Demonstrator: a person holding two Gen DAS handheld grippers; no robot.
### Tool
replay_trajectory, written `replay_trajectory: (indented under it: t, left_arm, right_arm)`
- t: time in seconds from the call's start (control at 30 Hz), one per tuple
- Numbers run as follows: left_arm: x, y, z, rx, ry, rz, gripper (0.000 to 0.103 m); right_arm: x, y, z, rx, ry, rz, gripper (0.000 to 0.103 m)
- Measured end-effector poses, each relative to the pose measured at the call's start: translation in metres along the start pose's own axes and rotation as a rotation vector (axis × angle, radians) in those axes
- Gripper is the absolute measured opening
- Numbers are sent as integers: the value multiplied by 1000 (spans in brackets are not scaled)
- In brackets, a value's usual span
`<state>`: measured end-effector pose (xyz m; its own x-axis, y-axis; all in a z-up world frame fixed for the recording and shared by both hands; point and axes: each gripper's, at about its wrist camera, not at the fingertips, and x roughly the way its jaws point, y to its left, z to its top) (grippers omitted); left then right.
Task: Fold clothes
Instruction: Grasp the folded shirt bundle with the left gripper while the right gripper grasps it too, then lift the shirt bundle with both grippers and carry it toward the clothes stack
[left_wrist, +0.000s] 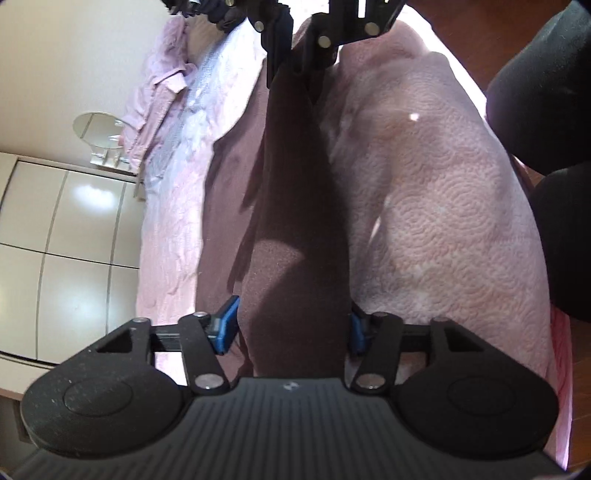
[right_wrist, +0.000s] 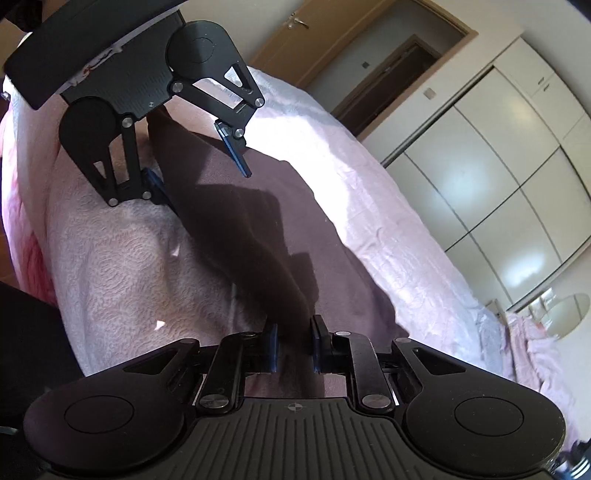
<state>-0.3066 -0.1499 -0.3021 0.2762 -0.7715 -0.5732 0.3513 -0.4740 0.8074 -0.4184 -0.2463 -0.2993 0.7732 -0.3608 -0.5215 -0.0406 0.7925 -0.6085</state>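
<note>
A dark mauve garment (left_wrist: 295, 221) (right_wrist: 258, 206) lies on the bed, pulled up into a long ridge that runs from one gripper to the other. My right gripper (right_wrist: 294, 345) (left_wrist: 295, 74) is shut on one end of that ridge, its blue pads pinching the cloth. At the other end, my left gripper (left_wrist: 291, 328) (right_wrist: 201, 181) straddles the ridge with its jaws well apart. The cloth fills the gap and the pads do not pinch it. The two grippers face each other along the fold.
A textured pink bedspread (left_wrist: 424, 221) (right_wrist: 110, 266) lies under the garment, with a lighter pink sheet (left_wrist: 173, 221) beyond. A pile of pink clothes (left_wrist: 159, 85) lies near a round mirror (left_wrist: 98, 127). A white wardrobe (right_wrist: 480, 166) stands past the bed. A person's dark-clad legs (left_wrist: 535, 92) are at the bedside.
</note>
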Motion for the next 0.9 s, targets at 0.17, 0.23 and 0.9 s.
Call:
replay_trajectory:
  t: [0.17, 0.23, 0.9]
  left_arm:
    - [-5, 18, -6, -98, -24, -36, 38]
    - [-5, 26, -7, -125, -34, -58, 38]
    - [-75, 166, -6, -232, -8, -344, 32]
  right_arm:
    - [3, 18, -15, -97, 2, -44, 52]
    - [11, 17, -19, -134, 6, -57, 52]
    - [-12, -108, 78, -48, 139, 220, 9]
